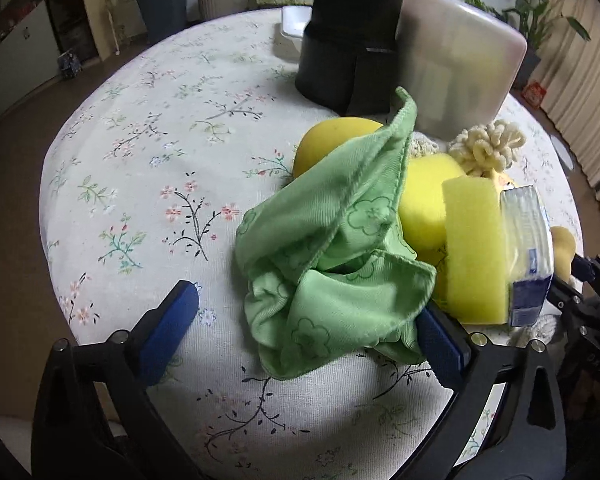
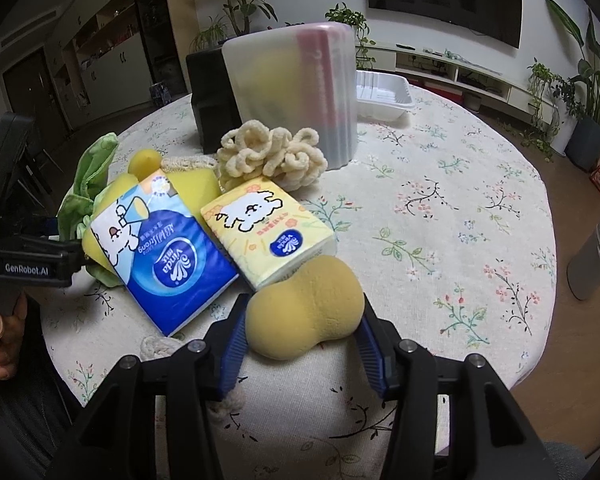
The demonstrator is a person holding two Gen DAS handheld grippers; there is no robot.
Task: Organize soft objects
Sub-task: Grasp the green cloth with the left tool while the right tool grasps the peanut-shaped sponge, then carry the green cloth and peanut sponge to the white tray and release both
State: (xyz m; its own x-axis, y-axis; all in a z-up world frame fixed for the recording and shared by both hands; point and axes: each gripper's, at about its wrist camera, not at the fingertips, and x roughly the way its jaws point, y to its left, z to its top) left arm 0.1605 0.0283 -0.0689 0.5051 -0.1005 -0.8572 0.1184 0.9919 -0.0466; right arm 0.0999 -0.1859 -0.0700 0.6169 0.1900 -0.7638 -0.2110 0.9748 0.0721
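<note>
A crumpled green cloth [image 1: 332, 240] lies on the flowered tablecloth between the wide-apart blue fingers of my left gripper [image 1: 305, 299], which is open. The cloth's edge rests against the right finger [image 1: 440, 344], and the left finger stands apart from it. In the right wrist view a tan peanut-shaped sponge [image 2: 300, 320] sits near the table's front edge. My right gripper [image 2: 305, 304] is shut on it, a blue pad pressing each side. The cloth [image 2: 88, 176] also shows there at the far left.
Behind the sponge lie a blue tissue pack [image 2: 168, 252], a yellow tissue pack [image 2: 268, 228], a cream loopy duster [image 2: 268, 156] and yellow sponges [image 1: 476, 248]. A translucent bin [image 2: 296, 92], a black container [image 2: 208, 100] and a white tray [image 2: 384, 96] stand at the back. A hand [image 2: 4, 332] is at left.
</note>
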